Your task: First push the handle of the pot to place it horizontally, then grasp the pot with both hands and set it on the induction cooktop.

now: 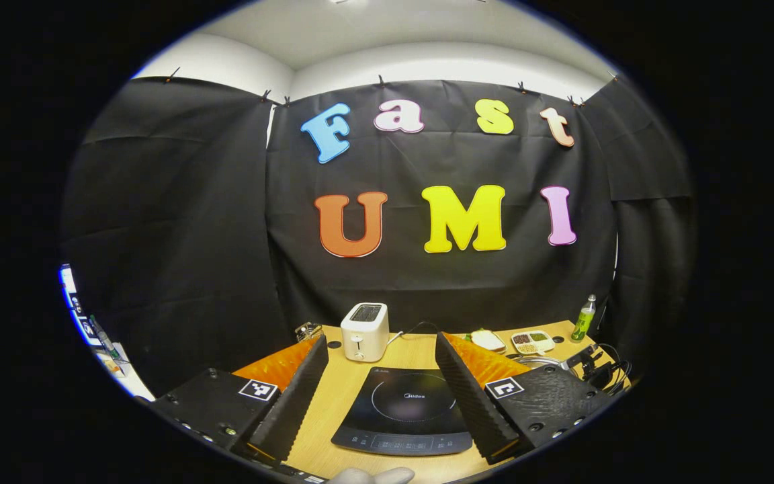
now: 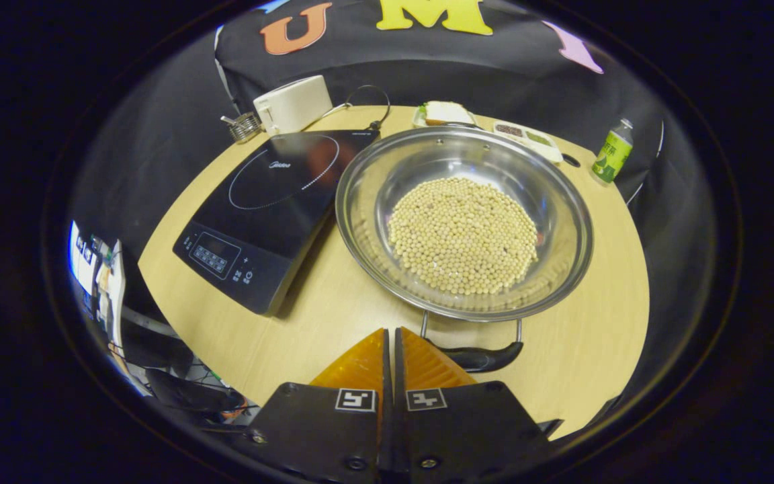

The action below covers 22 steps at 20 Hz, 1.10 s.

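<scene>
Right gripper (image 2: 390,336), fingers pressed together empty, should nudge the pot (image 2: 464,222) handle (image 2: 474,355) sideways gently; left gripper (image 1: 380,390) spread wide, waits.

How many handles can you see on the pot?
1: a dark handle at the near rim of the pot, just beside the right gripper. A second one may be hidden behind the far rim.

- A recording booth staged as a kitchen: black cloth wall (image 1: 179,222) clipped up on all sides under a white ceiling
- One wooden table (image 2: 333,316) carries a cooktop (image 2: 273,202), toaster (image 1: 365,331), pot (image 2: 464,222) of beans, sandwich (image 2: 446,111) and bottle (image 2: 612,153)
- A screen (image 2: 84,265) stands beside the table
</scene>
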{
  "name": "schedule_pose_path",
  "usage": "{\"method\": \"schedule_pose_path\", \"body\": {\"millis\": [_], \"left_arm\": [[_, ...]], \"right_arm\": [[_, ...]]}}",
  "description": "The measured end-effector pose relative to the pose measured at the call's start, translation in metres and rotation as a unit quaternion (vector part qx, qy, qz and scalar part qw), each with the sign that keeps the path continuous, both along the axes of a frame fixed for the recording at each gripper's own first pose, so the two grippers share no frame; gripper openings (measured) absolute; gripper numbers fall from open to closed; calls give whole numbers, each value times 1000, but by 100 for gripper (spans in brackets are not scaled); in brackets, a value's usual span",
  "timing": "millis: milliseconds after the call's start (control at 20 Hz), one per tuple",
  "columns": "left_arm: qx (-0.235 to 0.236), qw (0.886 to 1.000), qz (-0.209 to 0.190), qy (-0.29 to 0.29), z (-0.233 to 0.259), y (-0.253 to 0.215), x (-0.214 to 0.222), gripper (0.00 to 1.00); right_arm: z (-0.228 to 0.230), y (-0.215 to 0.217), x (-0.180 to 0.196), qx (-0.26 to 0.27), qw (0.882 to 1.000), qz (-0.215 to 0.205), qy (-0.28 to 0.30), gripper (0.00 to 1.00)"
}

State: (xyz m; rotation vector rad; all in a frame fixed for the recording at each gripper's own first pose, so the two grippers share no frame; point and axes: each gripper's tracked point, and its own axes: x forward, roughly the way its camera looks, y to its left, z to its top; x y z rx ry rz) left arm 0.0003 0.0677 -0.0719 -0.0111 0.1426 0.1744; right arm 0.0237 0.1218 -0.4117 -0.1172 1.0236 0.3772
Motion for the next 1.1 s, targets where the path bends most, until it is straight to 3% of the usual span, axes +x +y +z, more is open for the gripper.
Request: {"method": "schedule_pose_path", "body": {"millis": [100, 150, 200, 250, 450, 1100], "left_arm": [[-2, 1000, -1, 0, 0, 0, 2, 96], [-4, 1000, -2, 0, 0, -1, 3, 96], [-4, 1000, -4, 0, 0, -2, 4, 96], [-4, 1000, -6, 0, 0, -2, 5, 96], [-7, 1000, -14, -3, 1, -9, 7, 96], [-22, 999, -29, -4, -1, -19, 23, 96]], "right_arm": [[-2, -6, 0, -4, 1000, -2, 1, 0], [-3, -10, 0, -5, 1000, -6, 1, 4], [-4, -14, -1, -5, 1000, -10, 2, 0], [-5, -18, -1, -4, 1000, -14, 3, 4], [-6, -35, 1, -9, 1000, -28, 1, 0], [-11, -86, 12, -34, 997, -62, -6, 4]]}}
